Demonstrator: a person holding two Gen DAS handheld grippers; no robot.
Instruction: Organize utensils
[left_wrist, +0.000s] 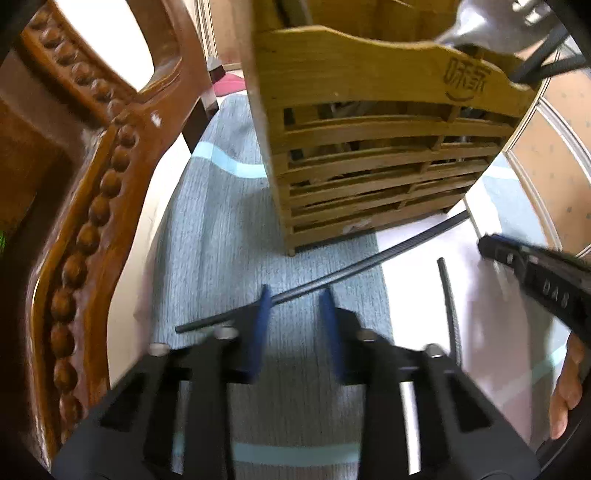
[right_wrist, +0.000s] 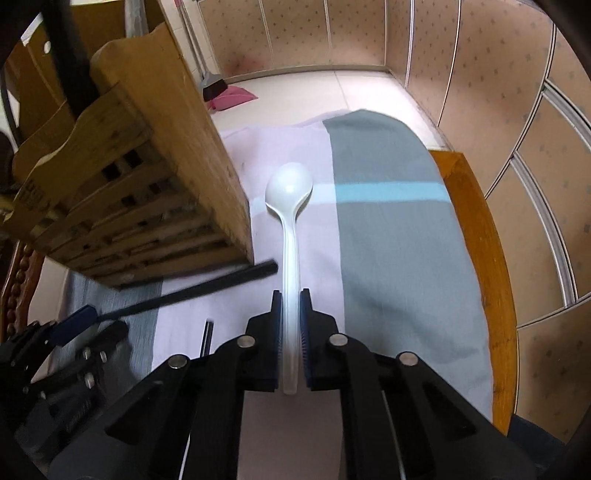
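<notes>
A slatted wooden utensil holder (left_wrist: 388, 147) stands on the cloth; it also shows at the left of the right wrist view (right_wrist: 140, 177). My right gripper (right_wrist: 291, 295) is shut on the handle of a white plastic spoon (right_wrist: 290, 192), bowl pointing away, just right of the holder. My left gripper (left_wrist: 295, 295) is open, its blue fingertips (left_wrist: 264, 299) at a black chopstick (left_wrist: 332, 280) that lies across the cloth in front of the holder. A second black chopstick (left_wrist: 448, 299) lies to the right. The first chopstick also shows in the right wrist view (right_wrist: 207, 288).
A grey, white and light-blue striped cloth (right_wrist: 399, 229) covers a wooden table (right_wrist: 480, 229). A carved wooden chair (left_wrist: 85, 206) stands close on the left. Panelled walls (right_wrist: 517, 110) surround the floor, where a pink dustpan (right_wrist: 229, 99) lies.
</notes>
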